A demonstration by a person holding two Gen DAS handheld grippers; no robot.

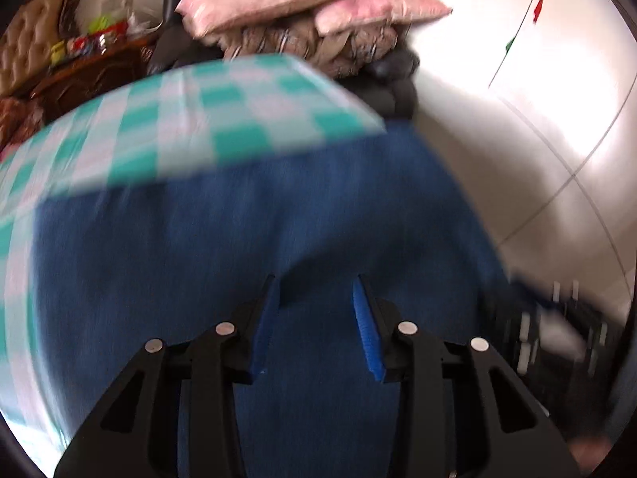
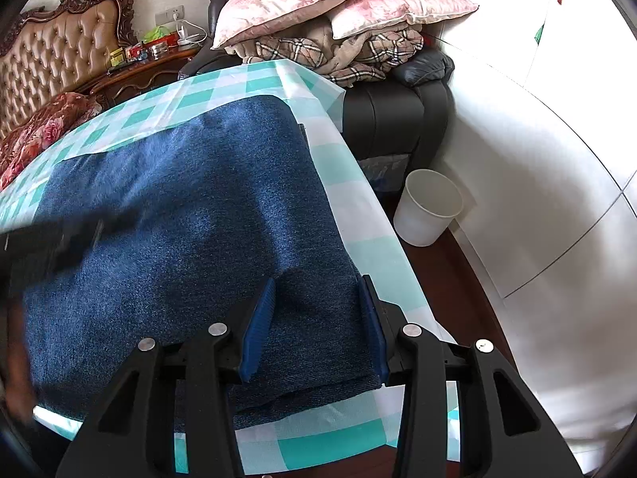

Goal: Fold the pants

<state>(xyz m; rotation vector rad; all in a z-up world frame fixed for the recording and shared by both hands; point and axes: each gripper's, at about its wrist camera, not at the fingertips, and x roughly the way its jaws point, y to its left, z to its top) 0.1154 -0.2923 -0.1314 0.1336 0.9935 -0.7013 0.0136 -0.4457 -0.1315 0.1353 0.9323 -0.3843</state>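
At the near edge of the desk (image 2: 338, 434), covered in a teal-and-white checked cloth, the right tongs (image 2: 316, 316) stand wide apart and empty over the near right corner of the pants (image 2: 191, 207). One blue pad (image 2: 258, 326) hangs above the denim, while the other sits at the denim's right-hand border. The pants lie as a broad folded slab of blue denim, layered edges showing at the near end, reaching from the near edge toward the far edge and sitting close to the right edge of the desk.

The left tongs (image 1: 316, 318) are likewise spread wide with nothing between them, low over the denim (image 1: 247, 239); that view is smeared by motion, so their exact height is uncertain. In the right wrist view they appear as a dark blur (image 2: 59, 239) over the left part of the pants.

The likely trouble: closing on the top layer only would peel the stack apart and skew the fold. A pull toward the right edge could drag denim and the loose cloth off the desk, down toward the white bucket (image 2: 428, 211) on the floor beyond
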